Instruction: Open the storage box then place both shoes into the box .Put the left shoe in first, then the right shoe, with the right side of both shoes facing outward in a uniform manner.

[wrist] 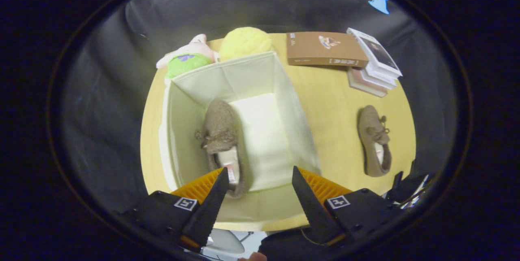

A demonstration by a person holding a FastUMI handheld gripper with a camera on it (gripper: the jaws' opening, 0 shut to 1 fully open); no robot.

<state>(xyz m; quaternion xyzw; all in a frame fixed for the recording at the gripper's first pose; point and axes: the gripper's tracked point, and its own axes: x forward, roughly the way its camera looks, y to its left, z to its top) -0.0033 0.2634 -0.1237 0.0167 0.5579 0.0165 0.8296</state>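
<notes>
Two shoes show here. One shoe [222,143] lies inside the storage box [292,118], along its left wall, heel end nearest the hand-held gripper [258,177] and toe pointing away; the heel sits just ahead of the left finger [211,200]. The other shoe [374,141] lies on the bench [333,102], well apart to the right of the box and beyond the right finger [306,200], also toe away.

The hand-held gripper hangs above the near edge of the box with its fingers spread wide and nothing between them (the pale box floor shows in the gap). Neither finger touches the shoe or the box wall, as far as can be told.

The box stands open, its pale fabric walls upright. Beyond its far wall, touching or just behind it, sit a plush toy [187,59] with a green part and a yellow fuzzy ball [245,43]. Farther right on the bench, beyond the second shoe, a brown book [325,49] lies flat beside a small stack of books [373,68].
</notes>
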